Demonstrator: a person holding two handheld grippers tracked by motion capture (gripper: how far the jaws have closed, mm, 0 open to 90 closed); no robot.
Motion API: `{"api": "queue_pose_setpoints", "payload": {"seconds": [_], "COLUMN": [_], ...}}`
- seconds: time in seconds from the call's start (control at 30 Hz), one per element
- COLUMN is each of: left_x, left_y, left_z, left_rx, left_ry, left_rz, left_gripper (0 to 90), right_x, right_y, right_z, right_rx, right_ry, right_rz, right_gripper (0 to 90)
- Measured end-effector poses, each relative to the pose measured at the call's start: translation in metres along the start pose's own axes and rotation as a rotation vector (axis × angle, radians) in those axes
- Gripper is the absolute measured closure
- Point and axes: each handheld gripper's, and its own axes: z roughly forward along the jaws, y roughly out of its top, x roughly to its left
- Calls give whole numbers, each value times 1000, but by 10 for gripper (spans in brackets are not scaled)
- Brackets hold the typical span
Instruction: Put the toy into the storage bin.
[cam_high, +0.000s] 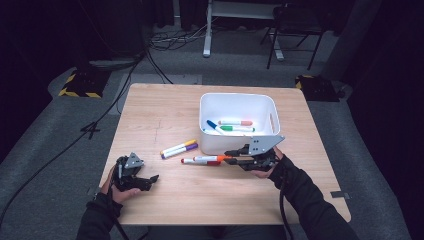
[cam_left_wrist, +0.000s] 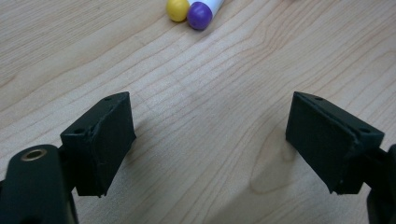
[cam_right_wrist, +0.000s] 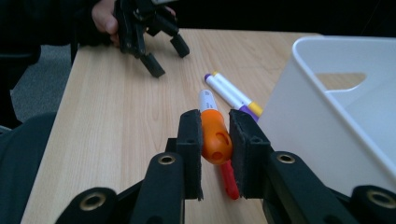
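Observation:
My right gripper is shut on the orange cap of a white marker, held level just above the table beside the white bin. A red marker lies on the wood right under it. Yellow-capped and purple-capped markers lie side by side left of the bin. Blue, red and green markers rest inside the bin. My left gripper stands open near the table's front left corner. Its wide-apart jaws have bare wood between them, and the yellow cap and purple cap lie ahead.
The wooden table stands on grey carpet. Cables, a desk leg and a chair are on the floor behind it. The bin wall rises close on the right of my right gripper. A hand with the left gripper shows far off.

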Motion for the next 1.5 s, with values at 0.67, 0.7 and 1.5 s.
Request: {"api": "queue_pose_setpoints", "payload": {"seconds": [0.67, 0.7, 1.5], "left_x": [0, 0, 0], "left_y": [0, 0, 0], "left_z": [0, 0, 0], "left_rx": [-1, -1, -2], "left_ry": [0, 0, 1], "left_rz": [-1, -1, -4], "left_gripper": [157, 157, 157], "right_x": [-36, -39, -78], "right_y": [29, 28, -18], "right_z": [-88, -90, -87], "right_rx": [-173, -168, 5], "right_ry": [-138, -147, -228], "right_rz": [12, 17, 208], "right_gripper": [753, 753, 752]}}
